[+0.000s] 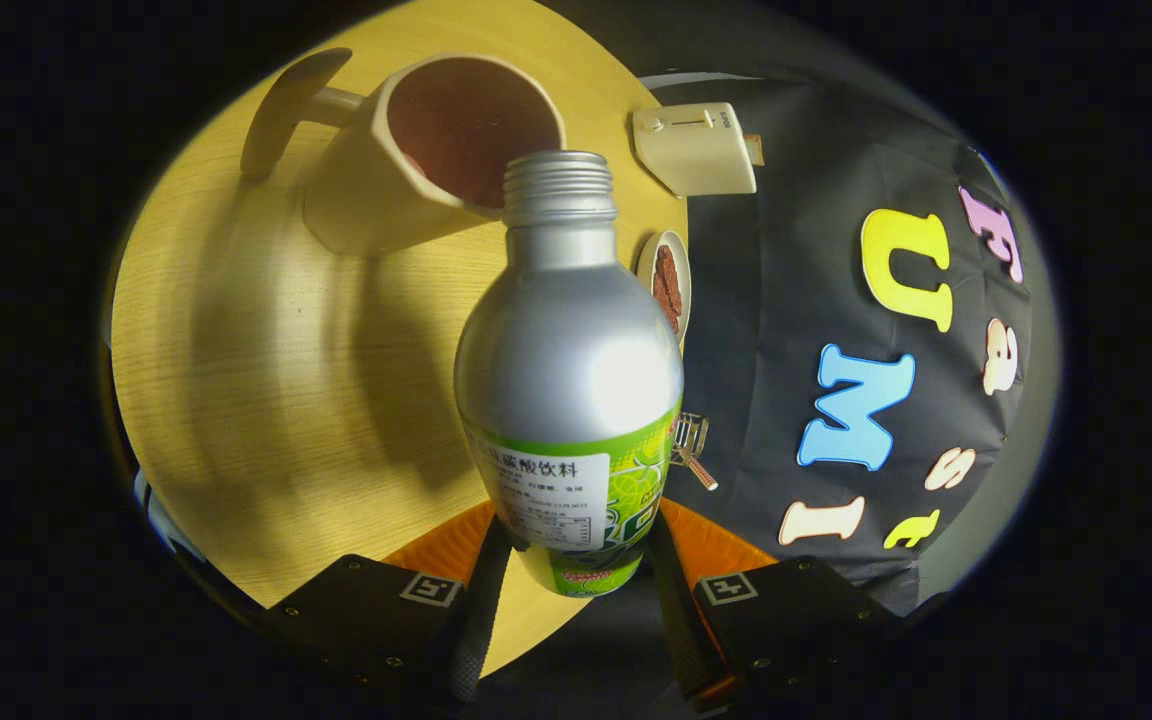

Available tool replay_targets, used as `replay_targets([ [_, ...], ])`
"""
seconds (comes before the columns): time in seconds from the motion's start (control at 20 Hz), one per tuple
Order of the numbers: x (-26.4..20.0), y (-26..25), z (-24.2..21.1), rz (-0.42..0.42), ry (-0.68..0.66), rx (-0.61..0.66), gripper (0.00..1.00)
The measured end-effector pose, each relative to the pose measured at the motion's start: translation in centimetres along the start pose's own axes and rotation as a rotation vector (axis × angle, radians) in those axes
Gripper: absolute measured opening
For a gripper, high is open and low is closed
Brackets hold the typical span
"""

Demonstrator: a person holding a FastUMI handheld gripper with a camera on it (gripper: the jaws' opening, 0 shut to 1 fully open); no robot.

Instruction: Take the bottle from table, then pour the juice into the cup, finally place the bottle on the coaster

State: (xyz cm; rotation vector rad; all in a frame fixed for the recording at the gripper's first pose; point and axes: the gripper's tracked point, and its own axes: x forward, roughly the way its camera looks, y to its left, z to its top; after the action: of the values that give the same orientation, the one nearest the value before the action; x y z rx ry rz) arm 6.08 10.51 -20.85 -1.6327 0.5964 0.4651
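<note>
Bottle point(568, 380) first: the silver bottle with a green label sits clamped between the jaws point(568, 590), both fingers pressing its lower sides, so the grip is closed on the label band near the base. Its cap is off and the threaded neck points ahead toward the cream cup point(416, 150), whose open mouth faces the camera just beyond the neck; the whole scene is rolled, which suggests the pour is the step in hand. The mouth of the bottle overlaps the cup's near rim, though whether it is truly above the opening or short of it cannot be told.

To pour well, the person should bring the neck over the middle of the cup before tipping further, then tilt slowly, since a low grip leaves the heavy upper body free to swing. The smooth metal may slip, so firm pressure matters. No stream can be seen.

On the wooden worktop point(266, 400), a small round dish point(666, 285) with something brown lies just beside the bottle's shoulder, possibly the coaster, and a cream box point(696, 148) lies beyond it.
</note>
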Motion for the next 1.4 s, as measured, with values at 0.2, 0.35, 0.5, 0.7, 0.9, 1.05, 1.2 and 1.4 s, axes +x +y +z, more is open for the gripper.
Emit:
replay_targets([
  [0.2,0.0,-0.2,0.1,-0.008,0.009,-0.059,0.72],
  [0.35,-0.2,-0.3,0.1,-0.006,0.017,-0.073,0.72],
  [0.5,-0.2,-0.7,0.2,-0.010,0.024,-0.103,0.72],
  [0.7,-0.5,-0.9,-0.1,-0.017,0.045,-0.147,0.71],
  [0.9,-0.5,-1.4,-0.2,-0.019,0.056,-0.174,0.71],
  [1.05,-0.8,-1.7,-0.1,-0.022,0.057,-0.192,0.71],
  [1.2,-0.8,-1.9,0.0,-0.023,0.065,-0.211,0.71],
  [1.4,-1.0,-2.1,0.0,-0.024,0.076,-0.238,0.71],
])
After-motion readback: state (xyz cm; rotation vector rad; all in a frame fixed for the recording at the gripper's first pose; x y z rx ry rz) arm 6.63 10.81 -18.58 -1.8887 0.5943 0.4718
